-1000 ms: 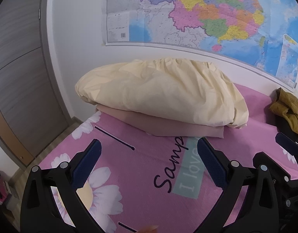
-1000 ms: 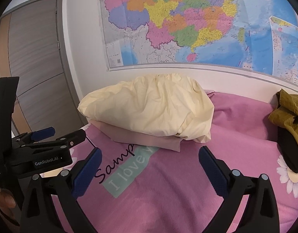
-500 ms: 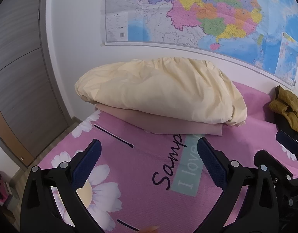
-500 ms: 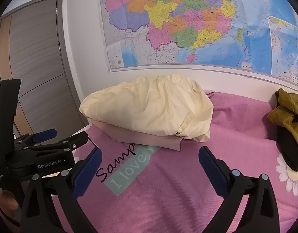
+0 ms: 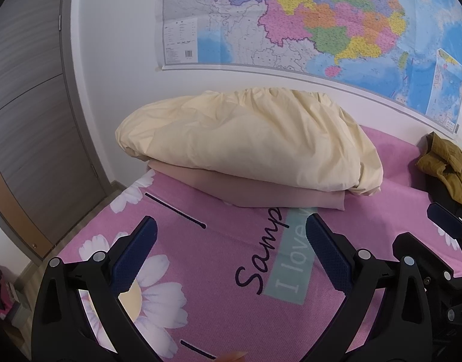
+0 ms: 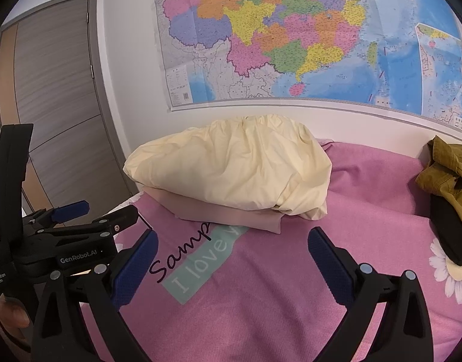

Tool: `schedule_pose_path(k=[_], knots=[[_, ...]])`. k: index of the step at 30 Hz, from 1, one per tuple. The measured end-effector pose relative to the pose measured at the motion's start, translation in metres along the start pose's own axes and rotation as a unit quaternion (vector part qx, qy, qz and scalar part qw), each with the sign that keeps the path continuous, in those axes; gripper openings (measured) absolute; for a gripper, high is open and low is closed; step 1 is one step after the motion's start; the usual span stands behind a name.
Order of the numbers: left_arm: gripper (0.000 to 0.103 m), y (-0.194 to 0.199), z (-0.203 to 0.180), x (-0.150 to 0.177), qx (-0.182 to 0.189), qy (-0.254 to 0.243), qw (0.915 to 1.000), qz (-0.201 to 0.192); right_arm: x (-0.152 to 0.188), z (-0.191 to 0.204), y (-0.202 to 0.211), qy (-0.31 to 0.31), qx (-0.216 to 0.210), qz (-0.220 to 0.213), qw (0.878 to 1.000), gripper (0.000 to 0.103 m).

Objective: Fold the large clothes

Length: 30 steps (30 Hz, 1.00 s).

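Note:
An olive-brown garment (image 5: pixel 447 163) lies crumpled at the far right of the pink bed, on a dark garment (image 6: pixel 451 235); it also shows in the right wrist view (image 6: pixel 447 172). My left gripper (image 5: pixel 231 241) is open and empty, held above the pink sheet (image 5: pixel 218 256). My right gripper (image 6: pixel 232 250) is open and empty above the same sheet (image 6: pixel 291 295). The left gripper also shows at the left of the right wrist view (image 6: pixel 77 220). Both grippers are well short of the garments.
A cream duvet (image 5: pixel 246 141) sits on a folded beige blanket (image 5: pixel 255 190) against the wall, under a large map (image 5: pixel 306 18). A grey door (image 6: pixel 56 105) stands at left. The bed's left edge drops to the wood floor (image 5: pixel 89 211).
Both views have shifted slightly; the duvet pile sits a little lower and nearer in the frames. Both grippers stay open and empty.

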State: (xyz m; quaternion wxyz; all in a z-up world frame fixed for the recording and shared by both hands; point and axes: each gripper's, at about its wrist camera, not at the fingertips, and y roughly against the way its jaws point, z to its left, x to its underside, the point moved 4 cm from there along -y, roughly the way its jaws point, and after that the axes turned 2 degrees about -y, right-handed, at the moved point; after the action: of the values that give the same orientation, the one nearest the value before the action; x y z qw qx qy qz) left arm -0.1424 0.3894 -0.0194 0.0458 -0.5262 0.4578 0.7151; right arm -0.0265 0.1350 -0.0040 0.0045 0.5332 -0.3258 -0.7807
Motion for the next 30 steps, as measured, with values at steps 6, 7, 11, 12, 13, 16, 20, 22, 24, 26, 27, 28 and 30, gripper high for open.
schedule_pose_path(k=[6,7,11,12,13,16,20,22,24,26,27,28,30], knots=[[0.098,-0.0001,-0.0013,0.0003,0.002,-0.001,1.0,0.0,0.0001,0.0001,-0.0001,0.0,0.0,0.0,1.0,0.097],[0.098,-0.0002,-0.0014,0.0003,0.002,-0.001,1.0,-0.001,0.0003,0.0003,0.0,0.0,0.0,0.0,1.0,0.097],[0.098,0.0,-0.0012,0.0011,0.002,0.0,1.0,0.0,0.0006,0.0014,-0.0005,0.001,0.0,0.0,1.0,0.097],[0.098,0.0006,-0.0011,0.0014,0.001,0.001,1.0,0.0,0.0002,0.0009,-0.0004,0.001,-0.001,0.0,1.0,0.097],[0.098,0.0007,-0.0012,0.0017,0.001,0.001,1.0,0.0,0.0005,0.0012,-0.0005,0.001,-0.001,0.001,1.0,0.097],[0.098,0.0012,-0.0013,0.0013,0.001,0.0,1.0,-0.002,0.0001,0.0004,-0.0002,-0.001,-0.001,0.0,1.0,0.097],[0.098,0.0014,-0.0016,0.0016,0.001,0.001,1.0,-0.003,-0.0003,0.0007,-0.0003,0.0,-0.001,0.0,1.0,0.097],[0.098,0.0016,-0.0013,0.0017,0.0,0.002,1.0,-0.004,-0.0002,0.0011,-0.0005,0.0,0.0,0.001,1.0,0.097],[0.098,0.0013,-0.0014,0.0015,0.001,0.003,1.0,-0.003,-0.0009,0.0014,-0.0001,0.0,-0.001,0.0,1.0,0.097],[0.098,0.0013,-0.0015,0.0009,-0.001,0.002,1.0,-0.004,-0.0013,0.0014,-0.0003,0.0,-0.001,0.0,1.0,0.097],[0.098,0.0009,-0.0015,0.0007,0.0,0.002,1.0,-0.004,-0.0014,0.0014,-0.0001,0.0,0.0,0.0,1.0,0.097],[0.098,0.0007,-0.0014,0.0001,0.001,0.003,1.0,-0.004,-0.0017,0.0013,0.0001,0.0,0.0,-0.002,1.0,0.097],[0.098,0.0008,-0.0012,-0.0005,0.001,0.001,1.0,-0.006,-0.0022,0.0017,-0.0001,0.0,-0.001,-0.001,1.0,0.097]])
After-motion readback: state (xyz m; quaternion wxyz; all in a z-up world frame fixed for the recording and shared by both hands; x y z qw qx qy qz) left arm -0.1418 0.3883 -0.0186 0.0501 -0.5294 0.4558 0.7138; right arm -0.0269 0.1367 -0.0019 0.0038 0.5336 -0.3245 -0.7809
